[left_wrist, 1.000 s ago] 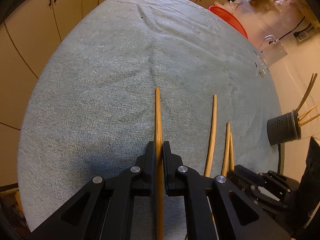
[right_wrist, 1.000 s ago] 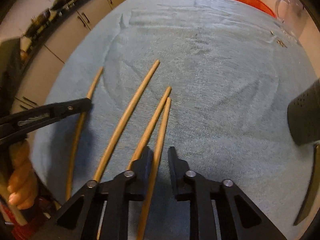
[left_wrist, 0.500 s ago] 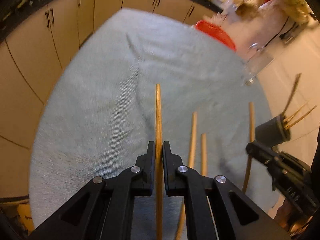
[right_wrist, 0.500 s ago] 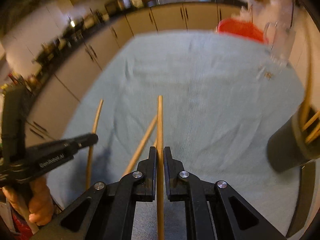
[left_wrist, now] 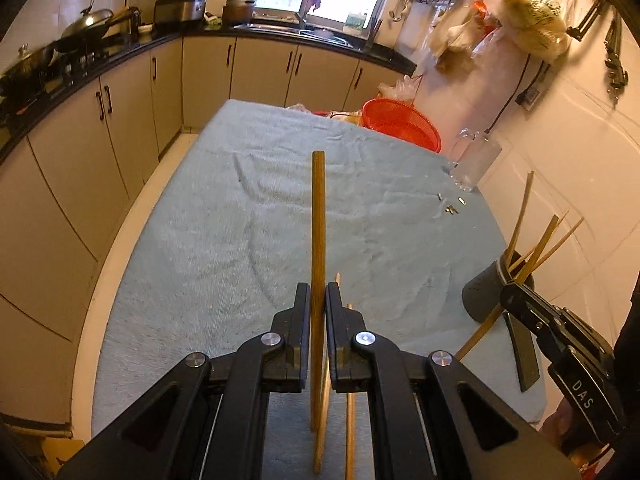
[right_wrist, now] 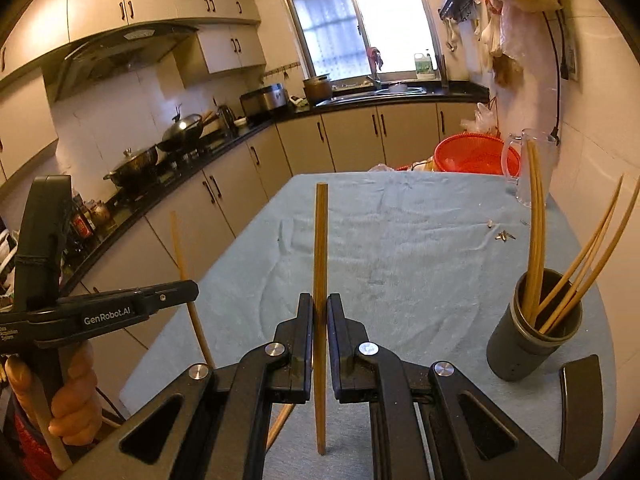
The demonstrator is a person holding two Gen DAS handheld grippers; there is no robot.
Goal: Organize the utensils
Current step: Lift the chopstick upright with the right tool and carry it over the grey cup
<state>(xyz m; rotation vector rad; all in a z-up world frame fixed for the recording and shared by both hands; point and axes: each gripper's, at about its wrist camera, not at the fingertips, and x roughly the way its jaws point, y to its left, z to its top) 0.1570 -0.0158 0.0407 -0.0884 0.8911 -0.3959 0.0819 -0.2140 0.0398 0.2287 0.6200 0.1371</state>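
Note:
My left gripper point(left_wrist: 318, 300) is shut on a wooden chopstick point(left_wrist: 318, 216) and holds it lifted above the blue-grey cloth point(left_wrist: 240, 240). My right gripper point(right_wrist: 320, 312) is shut on another chopstick point(right_wrist: 321, 240), also lifted. A dark grey holder cup point(right_wrist: 534, 340) with several chopsticks stands at the right; it also shows in the left wrist view point(left_wrist: 486, 292). Two chopsticks point(left_wrist: 350, 380) lie on the cloth below the left gripper. The left gripper shows at the left of the right wrist view point(right_wrist: 176, 292).
A red basket point(left_wrist: 402, 126) and a clear glass jug point(left_wrist: 474, 160) stand at the table's far right. Small bits point(left_wrist: 572, 210) lie near the jug. A black flat piece point(right_wrist: 580, 400) lies beside the cup. Kitchen cabinets point(left_wrist: 80, 140) run along the left.
Both grippers have risen and tilted up from the cloth, each carrying its chopstick. The right gripper closed on its chopstick a second ago and moved toward the holder cup.

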